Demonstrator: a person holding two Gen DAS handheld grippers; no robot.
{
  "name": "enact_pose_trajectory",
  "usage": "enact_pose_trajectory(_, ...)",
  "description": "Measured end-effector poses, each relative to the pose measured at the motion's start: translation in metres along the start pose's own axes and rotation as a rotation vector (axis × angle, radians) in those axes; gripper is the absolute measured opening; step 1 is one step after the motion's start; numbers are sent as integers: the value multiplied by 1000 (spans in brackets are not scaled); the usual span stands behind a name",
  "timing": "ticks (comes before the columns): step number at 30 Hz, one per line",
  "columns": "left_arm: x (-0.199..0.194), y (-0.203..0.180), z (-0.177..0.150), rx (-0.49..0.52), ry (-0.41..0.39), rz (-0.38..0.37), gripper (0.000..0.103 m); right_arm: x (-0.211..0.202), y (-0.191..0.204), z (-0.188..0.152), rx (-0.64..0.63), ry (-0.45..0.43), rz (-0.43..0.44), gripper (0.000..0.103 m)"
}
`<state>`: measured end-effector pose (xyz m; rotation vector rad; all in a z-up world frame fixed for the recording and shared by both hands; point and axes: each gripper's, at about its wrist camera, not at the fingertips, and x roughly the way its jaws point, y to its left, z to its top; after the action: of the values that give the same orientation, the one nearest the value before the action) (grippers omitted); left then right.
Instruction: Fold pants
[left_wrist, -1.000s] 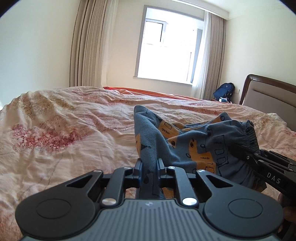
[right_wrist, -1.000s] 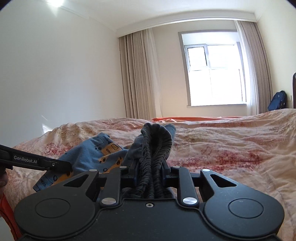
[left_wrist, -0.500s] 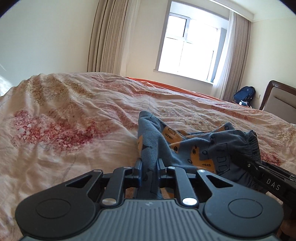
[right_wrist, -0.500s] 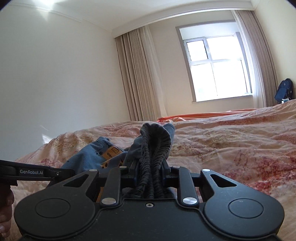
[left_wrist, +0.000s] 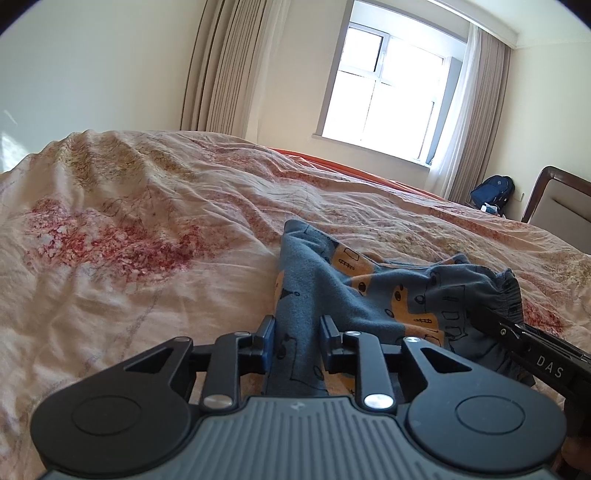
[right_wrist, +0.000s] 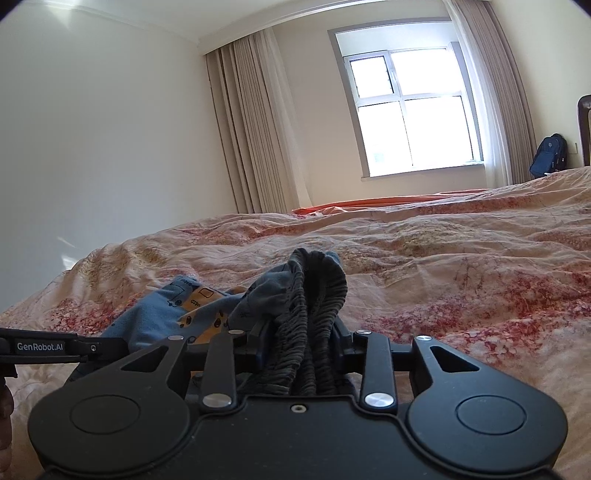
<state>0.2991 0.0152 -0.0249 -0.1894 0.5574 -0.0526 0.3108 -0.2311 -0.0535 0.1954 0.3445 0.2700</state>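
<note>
Small blue pants (left_wrist: 373, 295) with orange and black print lie bunched on the bed. My left gripper (left_wrist: 298, 338) is shut on a fold of the blue leg cloth. My right gripper (right_wrist: 301, 339) is shut on the dark grey ribbed waistband (right_wrist: 317, 288), which stands up between its jaws. The blue printed cloth (right_wrist: 173, 314) trails to the left of it. The right gripper's side (left_wrist: 532, 354) shows at the right of the left wrist view, at the waistband. The left gripper's side (right_wrist: 59, 347) shows at the left edge of the right wrist view.
The bed is covered by a wrinkled cream quilt with red flower patches (left_wrist: 147, 229). A window (right_wrist: 410, 129) with curtains is at the far wall. A blue backpack (left_wrist: 493, 192) stands by the wooden headboard (left_wrist: 557, 206).
Both grippers have tipped and sunk closer to the quilt, still holding the pants. The pants lie lower and flatter on the bed than a second ago.
</note>
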Motion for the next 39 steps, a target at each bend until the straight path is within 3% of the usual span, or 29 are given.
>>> enact_pose_trajectory(4,-4,2,0,-15,9,3,40,-3,1,0,-10,0,-18,40)
enact_pose_trajectory(5,-7,2,0,-19,11,3,44,-5,2,0,-12,0,-24,46)
enact_pose_trajectory(7,-13,3,0,-29,6,11,69,-9,2,0,-18,-8,-35,59)
enact_pose_trajectory(10,-26,3,1,-38,-22,37,89,-19,4,3,-26,-22,-49,75)
enact_pose_trajectory(13,-44,3,3,-36,-45,46,101,-32,5,6,-27,-37,-60,85)
enact_pose_trajectory(17,-73,3,2,-28,-88,62,102,-58,7,13,-15,-66,-69,102)
enact_pose_trajectory(28,-167,3,-20,-5,-154,92,103,-158,36,29,-22,-146,-78,102)
enact_pose_trajectory(39,-246,12,-71,12,-195,98,103,-237,88,0,-33,-125,-62,103)
